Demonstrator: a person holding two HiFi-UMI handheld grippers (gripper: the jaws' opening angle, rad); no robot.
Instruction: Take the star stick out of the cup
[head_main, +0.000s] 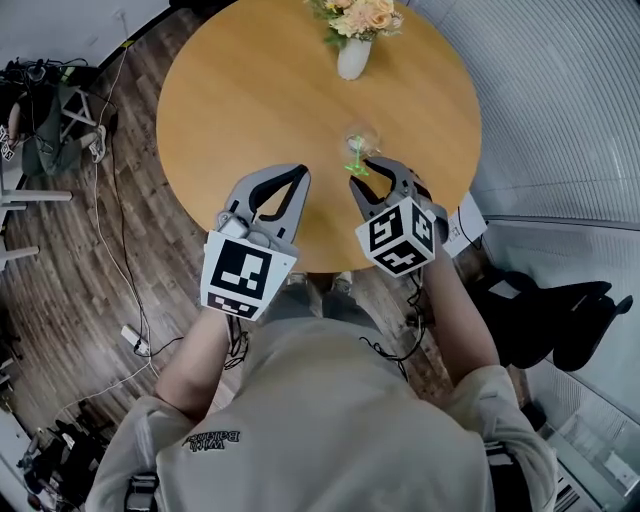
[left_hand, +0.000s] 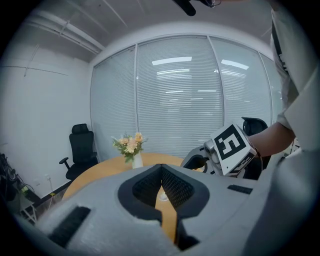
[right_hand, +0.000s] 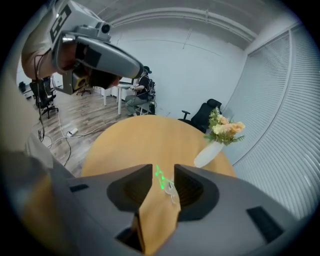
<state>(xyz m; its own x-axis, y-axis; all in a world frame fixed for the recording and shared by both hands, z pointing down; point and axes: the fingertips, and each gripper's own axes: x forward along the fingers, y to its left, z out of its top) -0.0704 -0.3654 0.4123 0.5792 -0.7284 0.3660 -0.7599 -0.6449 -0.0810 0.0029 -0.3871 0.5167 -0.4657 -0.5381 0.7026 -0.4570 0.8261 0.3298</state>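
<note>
A small clear glass cup (head_main: 360, 139) stands on the round wooden table (head_main: 230, 90). A green star stick (head_main: 356, 164) leans out of it toward me. My right gripper (head_main: 376, 168) is open just behind the cup. In the right gripper view the star stick (right_hand: 160, 178) and the cup (right_hand: 172, 190) lie in the gap between the jaw tips of the right gripper (right_hand: 164, 170), and the pads do not touch them. My left gripper (head_main: 300, 172) hovers to the left of the cup, shut on nothing. In its own view the left gripper (left_hand: 161, 166) has its tips together.
A white vase of pale flowers (head_main: 354, 40) stands at the table's far edge, beyond the cup. A black office chair (head_main: 560, 310) sits to the right of the table. Cables run over the wooden floor (head_main: 110, 230) on the left.
</note>
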